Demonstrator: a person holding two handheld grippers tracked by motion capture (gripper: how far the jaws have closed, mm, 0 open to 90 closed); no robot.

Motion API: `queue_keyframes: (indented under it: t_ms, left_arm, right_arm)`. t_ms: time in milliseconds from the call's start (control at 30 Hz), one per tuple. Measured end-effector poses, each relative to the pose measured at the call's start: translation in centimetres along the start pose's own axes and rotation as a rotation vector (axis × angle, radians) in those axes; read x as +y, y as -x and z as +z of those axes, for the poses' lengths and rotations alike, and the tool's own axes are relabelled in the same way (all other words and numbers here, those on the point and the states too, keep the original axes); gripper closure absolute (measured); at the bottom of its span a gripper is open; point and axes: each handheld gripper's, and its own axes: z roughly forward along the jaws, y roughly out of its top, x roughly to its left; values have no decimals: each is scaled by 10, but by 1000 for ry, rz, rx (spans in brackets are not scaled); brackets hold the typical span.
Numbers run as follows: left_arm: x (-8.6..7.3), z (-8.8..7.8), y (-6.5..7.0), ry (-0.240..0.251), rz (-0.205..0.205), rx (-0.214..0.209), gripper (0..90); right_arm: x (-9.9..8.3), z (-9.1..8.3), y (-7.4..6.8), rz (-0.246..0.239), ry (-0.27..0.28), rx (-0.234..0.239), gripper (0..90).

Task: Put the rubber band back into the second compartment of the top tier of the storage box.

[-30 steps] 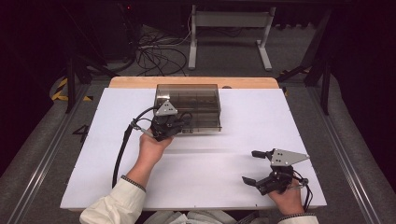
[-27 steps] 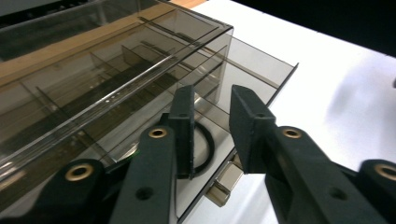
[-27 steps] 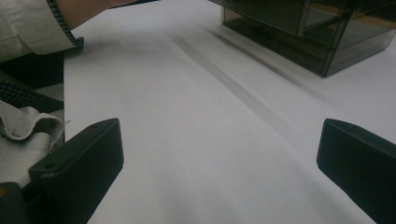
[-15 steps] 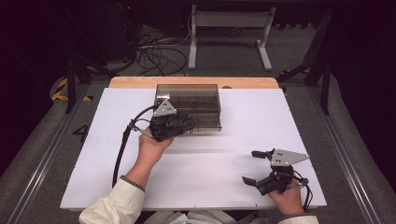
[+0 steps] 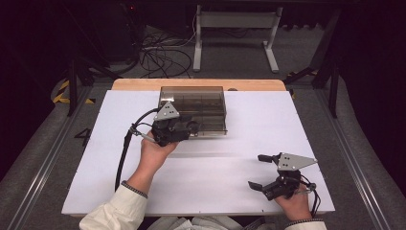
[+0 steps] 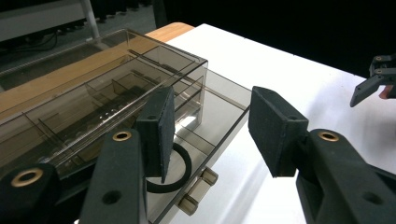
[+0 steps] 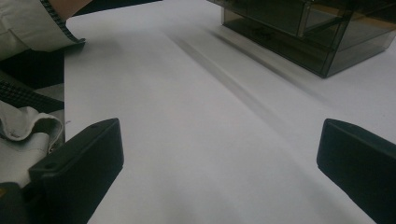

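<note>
The white table (image 5: 230, 187) stretches wide around both grippers, with a strip of bare wood along its far edge behind the organiser box (image 5: 198, 108). Most open room lies between the two grippers and to the right of the box, reaching the table's right edge.

The smoky, clear organiser box sits directly ahead of the left gripper (image 5: 189, 127), its long axis running across the table, parallel to the far edge. A shallow drawer (image 6: 212, 135) stands pulled out toward that gripper, and a black ring (image 6: 180, 170) lies on the drawer floor, close behind the gripper's left pad.

The left gripper's jaws have just been opening and stand partly apart around the drawer's front corner, pads pressing on nothing.

The right gripper (image 5: 258, 171) rests well apart near the table's near edge, jaws spread wide and empty, the box far ahead of it.
</note>
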Motion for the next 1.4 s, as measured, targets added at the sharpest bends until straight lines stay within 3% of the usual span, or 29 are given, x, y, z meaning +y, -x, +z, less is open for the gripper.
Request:
queue_keyframes:
  t_ms: [367, 467, 600, 700, 833, 867, 1067, 1267, 1400]
  left_arm:
    - [5, -9, 3, 11, -5, -15, 494]
    - [7, -14, 6, 32, -15, -15, 431]
    - [9, -18, 8, 46, 6, -14, 351]
    - [10, -20, 8, 41, 27, -8, 345]
    - [10, -22, 9, 34, 32, -11, 326]
    - [10, -23, 10, 34, 16, -17, 319]
    - [11, -37, 9, 42, 12, -12, 230]
    - [10, -56, 11, 38, 56, -19, 164]
    - [9, -64, 14, 39, 61, -18, 134]
  right_arm:
    - [0, 0, 0, 0, 2, -1, 14]
    - [0, 0, 0, 0, 1, 1, 14]
    - [0, 0, 0, -1, 1, 0, 14]
    - [0, 0, 0, -1, 2, 1, 14]
    - [0, 1, 0, 0, 1, 2, 14]
    - [0, 0, 0, 0, 1, 2, 14]
    - [0, 0, 0, 1, 1, 3, 14]
    - [0, 0, 0, 3, 2, 4, 14]
    - [0, 0, 0, 3, 5, 4, 14]
